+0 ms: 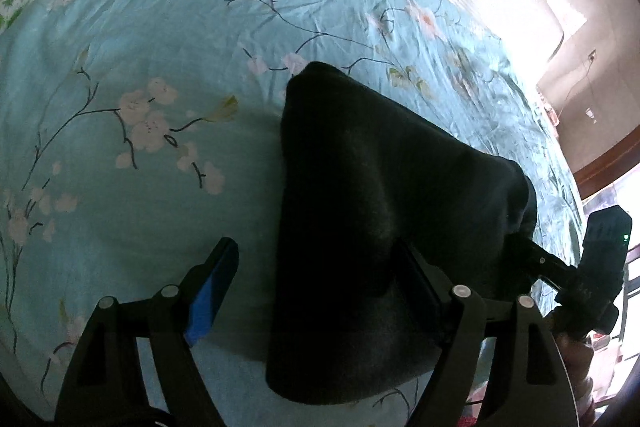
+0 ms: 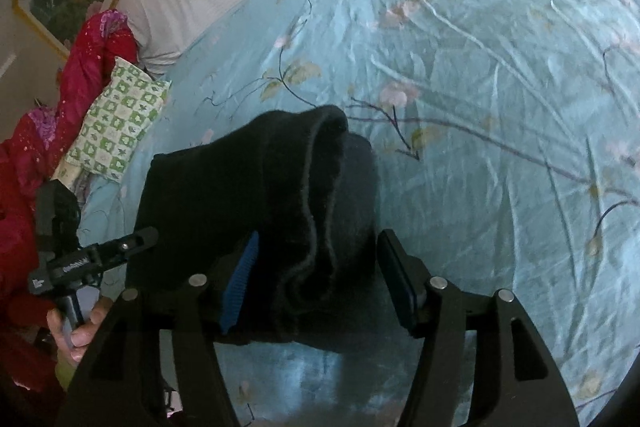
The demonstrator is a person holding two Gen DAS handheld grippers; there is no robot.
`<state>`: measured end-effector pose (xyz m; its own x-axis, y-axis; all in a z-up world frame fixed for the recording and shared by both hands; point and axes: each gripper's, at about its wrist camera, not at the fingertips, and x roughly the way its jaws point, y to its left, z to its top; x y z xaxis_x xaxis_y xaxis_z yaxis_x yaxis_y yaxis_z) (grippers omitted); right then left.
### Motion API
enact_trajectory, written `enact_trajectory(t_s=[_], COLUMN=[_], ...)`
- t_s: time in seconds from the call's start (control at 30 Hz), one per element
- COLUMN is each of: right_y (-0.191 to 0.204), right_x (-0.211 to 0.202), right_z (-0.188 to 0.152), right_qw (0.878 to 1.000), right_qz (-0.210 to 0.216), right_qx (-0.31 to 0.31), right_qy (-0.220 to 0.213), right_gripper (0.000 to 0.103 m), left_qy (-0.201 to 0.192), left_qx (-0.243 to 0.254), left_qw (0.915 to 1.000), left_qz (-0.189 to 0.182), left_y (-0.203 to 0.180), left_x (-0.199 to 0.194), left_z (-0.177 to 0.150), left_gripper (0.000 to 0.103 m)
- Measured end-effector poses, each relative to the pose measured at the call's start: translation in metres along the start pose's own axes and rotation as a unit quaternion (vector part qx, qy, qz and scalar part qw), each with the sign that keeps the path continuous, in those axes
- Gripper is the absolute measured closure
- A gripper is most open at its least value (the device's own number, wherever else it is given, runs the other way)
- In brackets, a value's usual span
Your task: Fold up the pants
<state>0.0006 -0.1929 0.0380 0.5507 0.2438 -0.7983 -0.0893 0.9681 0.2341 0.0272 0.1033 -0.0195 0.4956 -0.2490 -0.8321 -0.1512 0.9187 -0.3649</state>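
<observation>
One pair of black pants lies bunched on the blue floral sheet, with one green checked pillow and one red quilt at the bed's edge. Both tongs stand wide: the left gripper has cloth draped over its right finger, and the right gripper straddles the folded pants without pinching them

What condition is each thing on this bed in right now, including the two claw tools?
Black pants: bunched, draped between both claws, not flat.
Left gripper: fingers wide apart, cloth lying over the right finger.
Right gripper: fingers apart, pants hanging between them.
Blue floral bedsheet: spread out, wrinkled.
Green checked pillow: lying at the bed's edge.
</observation>
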Motion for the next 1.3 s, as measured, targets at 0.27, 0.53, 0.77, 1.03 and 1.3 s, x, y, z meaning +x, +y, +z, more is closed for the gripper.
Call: enact_trajectory(t_s=[0.27, 0.53, 0.77, 1.03, 1.3], right_y=[0.002, 0.026, 0.061, 0.105, 0.108], right_x=[0.001, -0.019, -0.008, 0.053, 0.099], right_z=[-0.002, 0.006, 0.037, 0.077, 0.092], right_qw=[1.0, 0.998, 0.994, 0.99, 0.989], right_qz=[0.016, 0.039, 0.076, 0.096, 0.092], right_qx=[-0.001, -0.036, -0.066, -0.107, -0.113], right_qy=[0.006, -0.024, -0.032, -0.013, 0.009], right_gripper=[0.044, 0.064, 0.065, 0.065, 0.064], left_qy=[-0.005, -0.03, -0.082, -0.098, -0.091], left_qx=[0.005, -0.001, -0.007, -0.048, -0.069], left_qw=[0.9996, 0.9985, 0.9964, 0.9937, 0.9925], left_qz=[-0.027, -0.047, -0.02, 0.025, 0.044], left_y=[-0.007, -0.007, 0.014, 0.063, 0.095], left_x=[-0.001, -0.026, -0.065, -0.069, -0.053], left_z=[0.002, 0.005, 0.031, 0.069, 0.084], left_gripper=[0.058, 0.076, 0.076, 0.075, 0.074])
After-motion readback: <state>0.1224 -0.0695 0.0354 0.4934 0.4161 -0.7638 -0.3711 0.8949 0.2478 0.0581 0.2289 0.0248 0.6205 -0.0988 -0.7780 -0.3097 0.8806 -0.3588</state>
